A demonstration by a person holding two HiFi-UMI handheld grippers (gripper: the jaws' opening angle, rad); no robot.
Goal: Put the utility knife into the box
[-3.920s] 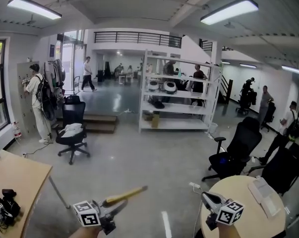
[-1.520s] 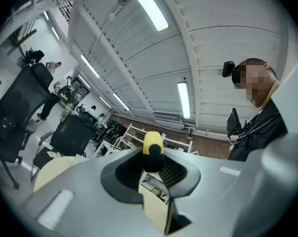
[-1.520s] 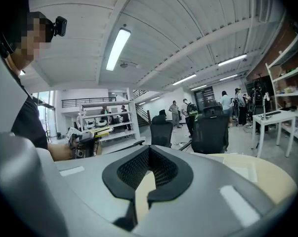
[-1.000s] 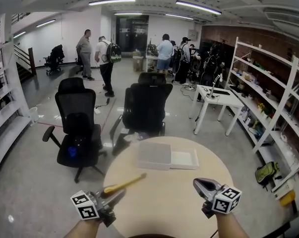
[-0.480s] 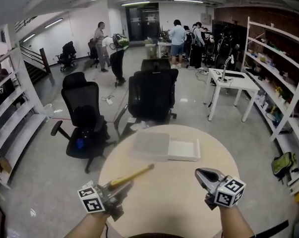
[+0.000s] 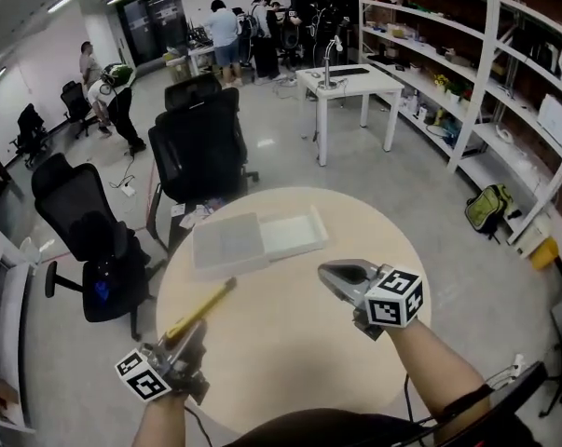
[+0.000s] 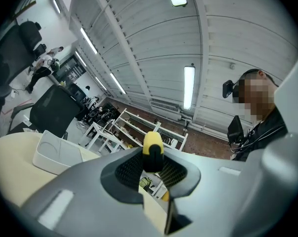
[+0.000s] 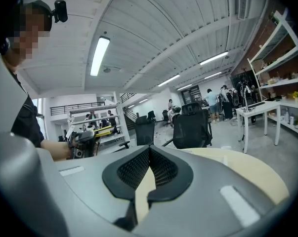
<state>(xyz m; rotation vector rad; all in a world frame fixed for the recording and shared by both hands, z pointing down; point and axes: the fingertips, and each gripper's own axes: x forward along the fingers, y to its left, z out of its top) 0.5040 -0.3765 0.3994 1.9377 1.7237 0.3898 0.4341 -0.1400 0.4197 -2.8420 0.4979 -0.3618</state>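
Note:
A yellow utility knife (image 6: 204,309) sticks forward out of my left gripper (image 6: 185,336), which is shut on its rear end above the near left part of the round beige table (image 6: 290,343). In the left gripper view the knife's yellow tip (image 7: 152,148) shows between the pads of the left gripper (image 7: 151,168). A shallow white box (image 6: 294,233), with a flat lid lying at its left, rests at the table's far edge, ahead of both grippers. My right gripper (image 6: 329,273) hovers over the table's middle, shut with nothing in it; in the right gripper view the right gripper (image 8: 149,154) shows its pads meeting.
Two black office chairs (image 6: 201,152) stand just past the table's far edge, one close behind the box. A white desk (image 6: 346,82) and long white shelving (image 6: 490,91) stand at the back right. Several people stand far off. A green bag (image 6: 486,208) lies on the floor at the right.
Both grippers have moved forward over the round table toward the box, which now lies closer. The knife stays in the left gripper and the right jaws stay shut.

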